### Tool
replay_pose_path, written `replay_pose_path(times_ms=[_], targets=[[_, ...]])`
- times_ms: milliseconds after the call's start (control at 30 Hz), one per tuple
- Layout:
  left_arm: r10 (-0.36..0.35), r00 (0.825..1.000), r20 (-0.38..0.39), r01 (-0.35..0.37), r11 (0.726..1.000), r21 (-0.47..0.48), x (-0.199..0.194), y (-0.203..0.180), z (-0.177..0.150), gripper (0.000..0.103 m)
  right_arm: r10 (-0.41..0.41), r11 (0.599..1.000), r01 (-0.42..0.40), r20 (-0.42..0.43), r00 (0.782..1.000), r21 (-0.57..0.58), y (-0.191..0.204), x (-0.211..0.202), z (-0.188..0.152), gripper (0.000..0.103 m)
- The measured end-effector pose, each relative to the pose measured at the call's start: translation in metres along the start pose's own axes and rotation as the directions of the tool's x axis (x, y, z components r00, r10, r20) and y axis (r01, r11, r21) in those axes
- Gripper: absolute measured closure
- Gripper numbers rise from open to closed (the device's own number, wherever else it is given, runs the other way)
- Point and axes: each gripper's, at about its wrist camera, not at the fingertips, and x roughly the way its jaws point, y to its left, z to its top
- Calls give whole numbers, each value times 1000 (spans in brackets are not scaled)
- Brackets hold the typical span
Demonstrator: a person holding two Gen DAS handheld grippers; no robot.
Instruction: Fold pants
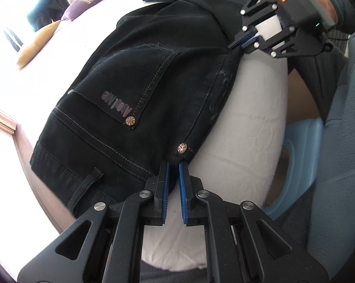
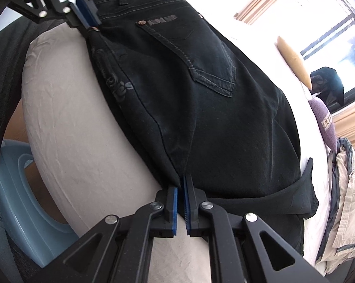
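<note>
Black jeans (image 1: 135,89) lie on a white bed (image 1: 248,108), back pocket up; they also show in the right wrist view (image 2: 212,99). My left gripper (image 1: 175,164) is shut on the jeans' waist corner by a copper rivet. It appears in the right wrist view (image 2: 89,24) at the top left. My right gripper (image 2: 181,184) is shut on the jeans' near edge at the crotch seam. It shows in the left wrist view (image 1: 240,43), pinching that edge at the upper right. A trouser leg is folded under at the far end.
A yellow pillow (image 1: 35,44) and a purple pillow (image 1: 87,2) lie at the bed's far side by a window. A blue plastic basin (image 2: 19,200) sits on the floor beside the bed. A beige jacket (image 2: 342,200) hangs off the bed's right edge.
</note>
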Motion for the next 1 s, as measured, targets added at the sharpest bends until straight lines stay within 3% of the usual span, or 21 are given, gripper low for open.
replay_pose_path(times_ms=[67,167,233,333,433,500,633,733,800,867,1000], targets=[[-15,1000,25,16,999,-31,-19,8,8,95,0,1000,-1,6,1000,29,-3,0,-1,94],[8,993,121,5,994,-106,-42,26,35,95,26,995,-28,20,999,101,-12,-2,-4,91],[7,984,181,23,986,-166,-41,35,59,95,44,986,-49,32,999,160,-20,-3,-5,82],[-20,977,210,73,967,-245,-12,43,93,95,50,973,-59,45,998,223,-29,-5,-8,65],[-75,980,185,134,935,-327,37,45,110,95,98,945,-118,82,992,304,-39,-9,-17,33],[-80,992,94,109,929,-353,77,41,112,95,132,926,-158,97,986,342,-43,-10,-24,32],[-95,990,105,129,910,-394,85,46,108,95,143,903,-184,131,981,388,-48,-22,-34,32],[-41,995,89,72,924,-375,70,46,111,95,154,852,-222,179,972,473,-66,-32,-45,32],[-67,986,155,123,911,-392,57,45,122,95,146,810,-244,219,965,533,-83,-39,-53,32],[-91,970,227,174,908,-381,53,42,145,95,139,737,-280,266,954,616,-106,-44,-61,32],[-131,963,237,212,909,-359,83,27,189,95,70,605,-272,291,954,748,-154,-50,-76,32]])
